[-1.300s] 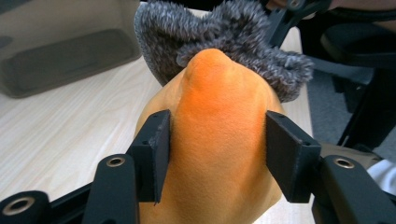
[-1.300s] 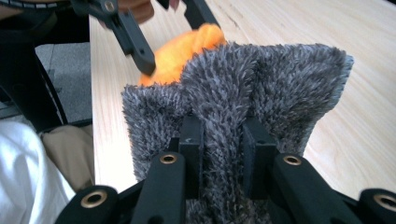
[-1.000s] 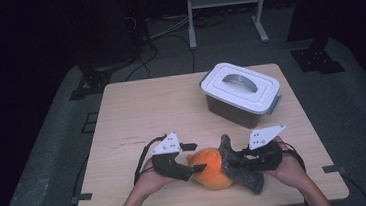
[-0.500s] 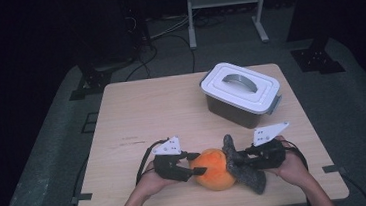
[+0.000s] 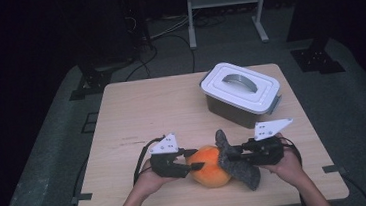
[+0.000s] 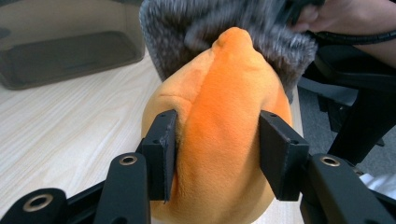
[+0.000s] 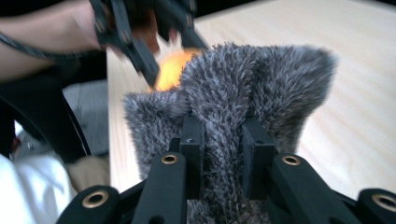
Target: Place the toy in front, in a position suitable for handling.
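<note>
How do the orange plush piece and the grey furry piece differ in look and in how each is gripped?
The orange plush piece is smooth, rounded and bulging; the grey furry piece is shaggy, darker and flatter, like a cover. The left tongs stand wide, their jaws pressed on the orange piece's two sides; the right tongs are nearly closed, pinching a thin fold of grey fur. Both are soft, touch each other and sit at the table's near edge.

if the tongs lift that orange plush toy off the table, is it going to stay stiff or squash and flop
Probably squash: the round orange plush toy already dents where the left tongs pinch it. Its shaggy grey fabric part bunches into a fold in the right tongs, so it would likely droop. It looks light for its size, and the nap should resist slipping.
</note>
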`<move>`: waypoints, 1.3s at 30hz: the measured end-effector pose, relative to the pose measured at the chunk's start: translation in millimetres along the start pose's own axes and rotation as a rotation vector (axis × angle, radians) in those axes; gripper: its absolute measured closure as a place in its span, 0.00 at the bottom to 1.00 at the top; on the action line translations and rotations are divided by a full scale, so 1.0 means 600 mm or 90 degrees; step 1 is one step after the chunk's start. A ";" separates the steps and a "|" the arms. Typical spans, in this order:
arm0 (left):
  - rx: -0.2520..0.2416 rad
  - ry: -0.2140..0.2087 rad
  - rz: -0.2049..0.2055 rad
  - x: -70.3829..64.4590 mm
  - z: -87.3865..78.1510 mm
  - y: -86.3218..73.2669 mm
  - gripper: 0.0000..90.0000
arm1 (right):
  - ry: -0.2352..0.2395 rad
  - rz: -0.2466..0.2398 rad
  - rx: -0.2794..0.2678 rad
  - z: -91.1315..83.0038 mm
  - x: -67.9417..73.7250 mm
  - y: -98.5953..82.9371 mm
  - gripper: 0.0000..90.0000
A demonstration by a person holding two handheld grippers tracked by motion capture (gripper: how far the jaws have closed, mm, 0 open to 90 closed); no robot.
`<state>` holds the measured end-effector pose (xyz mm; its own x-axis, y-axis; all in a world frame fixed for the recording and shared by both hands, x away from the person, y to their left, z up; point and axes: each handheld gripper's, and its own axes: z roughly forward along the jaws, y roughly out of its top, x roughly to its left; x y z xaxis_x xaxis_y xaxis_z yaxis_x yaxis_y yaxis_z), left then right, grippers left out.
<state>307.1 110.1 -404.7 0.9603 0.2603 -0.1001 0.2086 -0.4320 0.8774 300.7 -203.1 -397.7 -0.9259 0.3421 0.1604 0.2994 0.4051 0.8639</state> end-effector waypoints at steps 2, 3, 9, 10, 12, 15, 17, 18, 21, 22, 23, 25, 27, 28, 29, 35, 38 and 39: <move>-0.003 0.000 -0.003 0.000 -0.001 0.000 0.57 | 0.016 0.016 0.004 0.007 -0.008 -0.010 0.81; -0.006 0.001 -0.005 0.000 -0.002 0.000 0.57 | 0.008 0.017 0.013 0.005 -0.012 -0.012 0.81; -0.018 0.009 0.005 -0.003 -0.009 0.009 0.57 | -0.031 0.012 0.014 -0.009 -0.012 -0.011 0.81; -0.019 0.010 0.007 -0.004 -0.009 0.010 0.57 | -0.026 0.007 -0.011 -0.013 -0.005 -0.002 0.81; -0.022 0.014 0.007 -0.006 -0.011 0.013 0.57 | -0.014 -0.001 -0.038 -0.012 0.005 0.010 0.81; -0.015 0.018 0.012 -0.009 -0.010 0.013 0.57 | -0.012 -0.015 -0.023 0.003 0.013 0.012 0.81; -0.015 0.018 0.013 -0.008 -0.009 0.010 0.56 | -0.003 0.000 -0.016 0.012 0.007 0.002 0.81; -0.015 0.017 0.015 -0.008 -0.008 0.010 0.54 | -0.001 0.002 -0.011 0.014 0.004 -0.003 0.81; -0.017 0.011 0.010 -0.005 -0.008 0.012 0.40 | -0.006 0.003 0.001 0.014 0.001 -0.009 0.81; -0.019 0.009 0.007 -0.003 -0.009 0.011 0.37 | -0.009 0.004 0.009 0.014 0.000 -0.011 0.81; -0.020 0.009 0.001 -0.002 -0.008 0.009 0.33 | -0.008 0.008 0.014 0.015 -0.002 -0.015 0.81; -0.012 0.010 -0.018 0.005 -0.006 0.005 0.26 | -0.006 0.012 0.021 0.017 -0.005 -0.019 0.81; -0.013 -0.003 -0.032 0.010 -0.004 -0.001 0.28 | -0.008 0.014 0.025 0.018 -0.008 -0.021 0.81; -0.013 -0.006 -0.031 0.010 -0.003 -0.003 0.33 | -0.008 0.017 0.029 0.019 -0.009 -0.021 0.81; -0.015 -0.004 -0.025 0.009 -0.003 -0.003 0.38 | -0.008 0.017 0.030 0.019 -0.010 -0.022 0.81; -0.022 0.027 -0.008 -0.002 -0.012 0.014 0.53 | -0.035 0.010 -0.006 -0.002 -0.007 -0.006 0.81; -0.017 0.042 0.009 -0.011 -0.012 0.024 0.54 | -0.030 0.007 -0.054 -0.014 0.002 0.009 0.81; -0.009 0.045 0.019 -0.015 -0.010 0.027 0.55 | -0.028 0.002 -0.066 -0.015 0.006 0.013 0.81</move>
<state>300.9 106.3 -386.9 0.9505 0.3081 -0.0416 0.1775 -0.4279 0.8862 297.5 -206.4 -385.8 -0.9132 0.3814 0.1437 0.2747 0.3153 0.9084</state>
